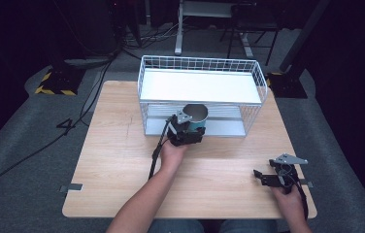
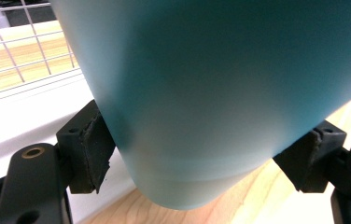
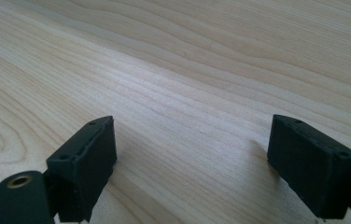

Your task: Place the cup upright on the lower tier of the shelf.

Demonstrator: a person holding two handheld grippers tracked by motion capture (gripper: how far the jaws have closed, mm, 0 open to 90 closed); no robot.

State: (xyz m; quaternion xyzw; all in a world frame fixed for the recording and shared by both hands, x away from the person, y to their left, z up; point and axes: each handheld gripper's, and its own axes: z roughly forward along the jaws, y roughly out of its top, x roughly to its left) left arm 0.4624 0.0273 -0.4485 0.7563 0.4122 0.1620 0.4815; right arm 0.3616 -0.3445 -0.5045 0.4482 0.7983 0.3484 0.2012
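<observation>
The left gripper (image 1: pixel 189 132) stands at the table's centre, just in front of the white wire-mesh two-tier rack (image 1: pixel 200 95), which occupies the 12 o'clock half of the light wood-grain table (image 1: pixel 122 165). Its jaws are clamped on a teal cylindrical cup with a grey interior (image 1: pixel 197 116), held upright at the open front of the rack's lower shelf. In the left gripper view, the black jaw pads (image 2: pixel 89 147) press against both sides of the cup's smooth teal wall (image 2: pixel 220 93), with the white shelf edge and wire mesh at 10 o'clock. No brand, label or lettering can be read on the cup, rack or grippers.

The right gripper (image 1: pixel 272 177) rests near the table's 4 o'clock corner, well apart from the cup. Its jaws are spread wide with bare wood between them (image 3: pixel 192 154); nothing is held.
</observation>
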